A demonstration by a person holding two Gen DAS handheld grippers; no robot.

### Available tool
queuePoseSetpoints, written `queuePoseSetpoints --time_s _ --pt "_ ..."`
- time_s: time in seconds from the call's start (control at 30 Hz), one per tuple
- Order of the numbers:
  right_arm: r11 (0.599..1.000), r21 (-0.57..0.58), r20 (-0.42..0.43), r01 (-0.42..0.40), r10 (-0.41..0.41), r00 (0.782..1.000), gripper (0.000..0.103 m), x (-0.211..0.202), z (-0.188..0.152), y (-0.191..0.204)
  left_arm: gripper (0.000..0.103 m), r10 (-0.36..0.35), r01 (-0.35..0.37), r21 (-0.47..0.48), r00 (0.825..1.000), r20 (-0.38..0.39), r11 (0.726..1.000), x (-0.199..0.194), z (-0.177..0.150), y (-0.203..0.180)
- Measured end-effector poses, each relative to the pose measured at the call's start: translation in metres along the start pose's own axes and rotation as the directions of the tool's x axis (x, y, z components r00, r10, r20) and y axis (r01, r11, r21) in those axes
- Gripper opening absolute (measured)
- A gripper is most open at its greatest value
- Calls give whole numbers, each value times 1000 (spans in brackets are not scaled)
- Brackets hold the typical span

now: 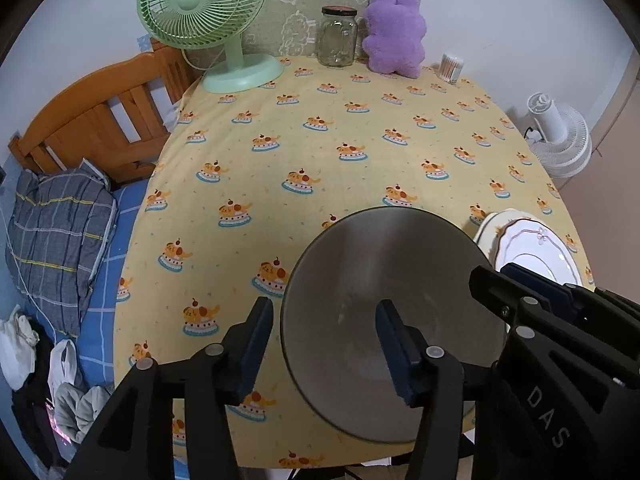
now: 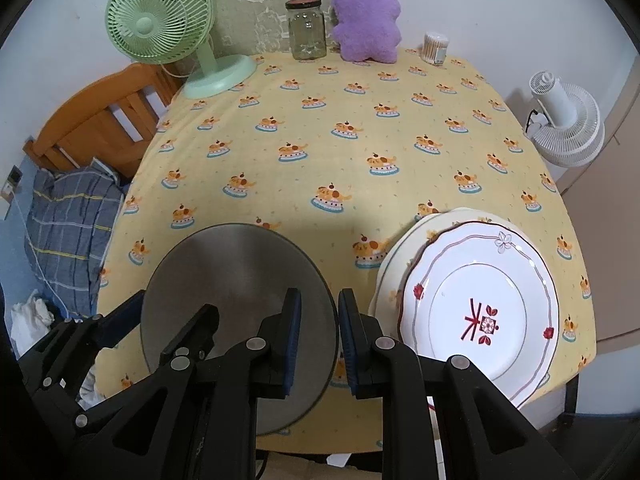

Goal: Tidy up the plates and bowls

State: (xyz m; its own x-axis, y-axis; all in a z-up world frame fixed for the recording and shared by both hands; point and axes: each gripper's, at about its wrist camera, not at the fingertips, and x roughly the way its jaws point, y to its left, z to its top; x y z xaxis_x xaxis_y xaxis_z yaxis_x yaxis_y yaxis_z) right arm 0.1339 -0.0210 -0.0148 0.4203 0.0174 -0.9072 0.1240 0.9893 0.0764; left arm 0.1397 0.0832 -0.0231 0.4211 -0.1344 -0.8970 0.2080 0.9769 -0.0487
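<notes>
- Even, soft indoor light; both views sharp.
- Faint shadow on tablecloth [image 2: 360,152] at lower centre.
- Strong fisheye bending, black vignette in frame corners.
- Dull sheen on steel bowl [image 1: 384,280].

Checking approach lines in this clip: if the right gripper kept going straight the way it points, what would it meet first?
Probably the right rim of the round grey metal bowl, which sits between the open fingers of the right gripper. The white floral-patterned plate lies just right of that line. Depth is unclear.

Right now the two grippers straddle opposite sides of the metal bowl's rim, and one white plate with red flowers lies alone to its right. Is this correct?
Not quite: the right wrist view shows the flowered plate stacked on a second plate. The left gripper and right gripper do straddle the metal bowl.
</notes>
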Motion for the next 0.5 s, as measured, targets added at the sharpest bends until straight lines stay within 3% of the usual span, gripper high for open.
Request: queuePoseSetpoints --time_s 0.17,0.3,0.43,0.5 --pt "1000 -5 15 -12 12 1000 27 -13 -3 0 70 -9 9 1 1000 21 1000 -14 -4 1" --pt "999 -2 31 -37 37 999 39 -25 -5 -4 79 -34 33 4 999 39 999 -24 -6 0" --pt "998 6 45 -59 59 997 58 -32 -9 -9 88 -58 57 22 997 60 998 -31 -9 -4" --pt "997 11 49 -76 75 996 62 -33 -11 -13 91 -55 54 19 997 60 998 -31 -11 -5"
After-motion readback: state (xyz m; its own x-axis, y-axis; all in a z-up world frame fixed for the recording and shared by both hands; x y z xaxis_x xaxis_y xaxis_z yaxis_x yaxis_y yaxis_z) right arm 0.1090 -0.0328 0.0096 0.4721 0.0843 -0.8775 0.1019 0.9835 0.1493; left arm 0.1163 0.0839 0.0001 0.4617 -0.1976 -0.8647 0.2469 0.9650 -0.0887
